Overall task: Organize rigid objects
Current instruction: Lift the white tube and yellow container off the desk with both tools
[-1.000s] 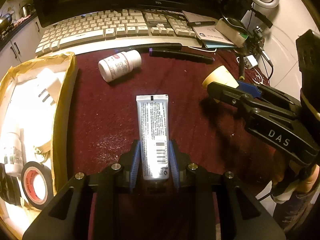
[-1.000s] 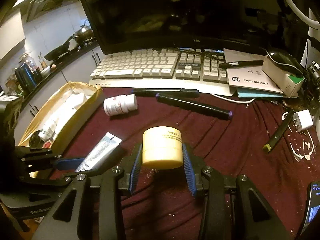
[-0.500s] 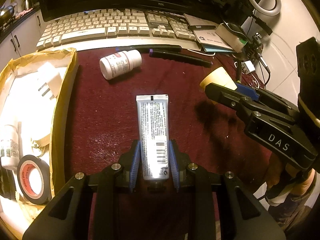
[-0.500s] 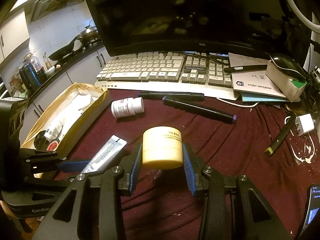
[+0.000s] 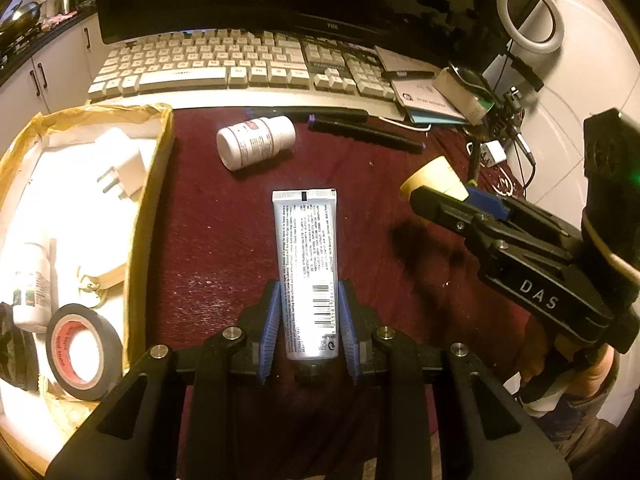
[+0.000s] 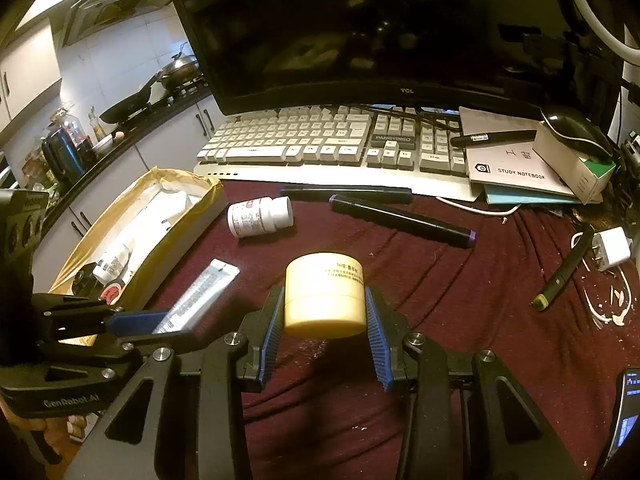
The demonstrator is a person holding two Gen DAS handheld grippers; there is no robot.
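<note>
My left gripper is shut on a silver tube, holding it by the cap end above the maroon cloth. In the right wrist view that tube sticks out from the left gripper at lower left. A pale yellow jar sits between the blue pads of my right gripper, which is shut on it. From the left wrist view the jar and the right gripper appear at the right. A white pill bottle lies on its side on the cloth.
An open yellow-lined box at the left holds a white plug, a small bottle and a roll of black tape. Two dark markers lie before the keyboard. A green-tipped pen and white charger lie at the right.
Both grippers keep their holds on the tube and jar. The views shifted slightly: the keyboard and monitor sit lower and nearer in the frames than a second ago.
</note>
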